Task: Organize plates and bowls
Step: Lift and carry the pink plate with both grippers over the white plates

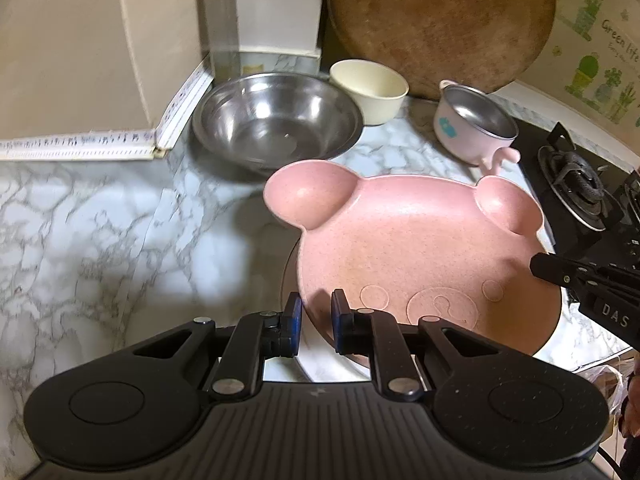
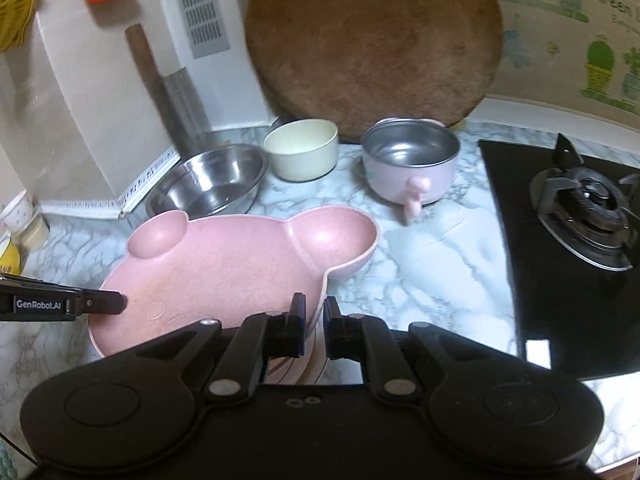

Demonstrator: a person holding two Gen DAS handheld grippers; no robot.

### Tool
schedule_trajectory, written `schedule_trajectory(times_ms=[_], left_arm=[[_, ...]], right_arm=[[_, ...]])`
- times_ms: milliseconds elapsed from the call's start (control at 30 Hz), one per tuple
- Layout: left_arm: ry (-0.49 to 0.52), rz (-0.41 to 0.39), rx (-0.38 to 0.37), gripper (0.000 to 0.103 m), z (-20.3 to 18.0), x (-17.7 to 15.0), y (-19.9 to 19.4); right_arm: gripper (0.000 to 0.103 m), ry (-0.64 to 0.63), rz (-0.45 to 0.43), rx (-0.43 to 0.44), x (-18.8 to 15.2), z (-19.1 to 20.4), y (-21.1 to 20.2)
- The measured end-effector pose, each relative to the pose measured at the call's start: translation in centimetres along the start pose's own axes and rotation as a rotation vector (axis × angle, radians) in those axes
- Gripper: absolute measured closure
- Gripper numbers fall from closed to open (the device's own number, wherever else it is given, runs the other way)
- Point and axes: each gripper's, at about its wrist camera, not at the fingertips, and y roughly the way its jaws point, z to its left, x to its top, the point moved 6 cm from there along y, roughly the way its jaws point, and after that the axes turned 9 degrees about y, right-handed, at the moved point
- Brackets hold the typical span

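1. Steel mixing bowl (image 1: 276,120), at about 11 o'clock from the plate: it stands empty on the marble counter (image 1: 80,220), near the wall corner. Its rim lies just beside the plate's left ear, so a forward push of the plate could knock it.
2. Your left gripper (image 1: 316,320), at the plate's 7 o'clock rim: the blue-padded fingers straddle the edge, one outside and one over the plate floor. A gap shows at each pad, so you cannot tell whether it is clamped or only closing.
3. Pink bear-shaped plate (image 2: 224,264), centre of the counter: it appears to sit on a white plate (image 1: 294,276) whose edge shows beneath it. Both grippers meet it at opposite rims. It looks slightly tilted, though the fisheye makes this uncertain.
4. Cream bowl (image 2: 302,148), at 12 o'clock, in front of the round wooden board (image 2: 372,44) leaning on the wall.
5. Your right gripper (image 2: 314,324), at the plate's 5 o'clock rim: the fingers are drawn nearly together with the rim between them, apparently grasping the plate.
6. Pink steel-lined handled bowl (image 2: 410,164), at 1 o'clock, well apart from the plate.
7. Gas hob (image 2: 584,208), at 3 o'clock.

Hazards, judged from here: uneven grip could let the smooth rim slip out; lifting one side first could tip the plate or drag the white plate beneath.
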Motion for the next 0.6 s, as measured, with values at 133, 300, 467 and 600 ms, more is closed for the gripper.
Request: schedule_trajectory(times_ms=[133, 300, 467, 600], left_arm=[[-0.010, 0.000, 0.012, 0.089, 0.0, -0.5, 0.5], [0.012, -0.022, 0.035, 0.089, -0.4, -0.5, 0.9], [0.002, -0.007, 0.044, 0.089, -0.1, -0.7, 1.6], [-0.002, 0.009, 0.046, 0.089, 0.0, -1.0, 2.1]], right_arm=[[0.093, -0.017, 0.016, 0.003, -0.3, 0.1, 1.1], [0.093, -0.028, 0.032, -0.003, -0.5, -0.3, 2.0], [0.093, -0.035, 0.051, 0.004, -0.7, -0.3, 2.6], [0.093, -0.049, 0.068, 0.001, -0.9, -0.1, 3.2]])
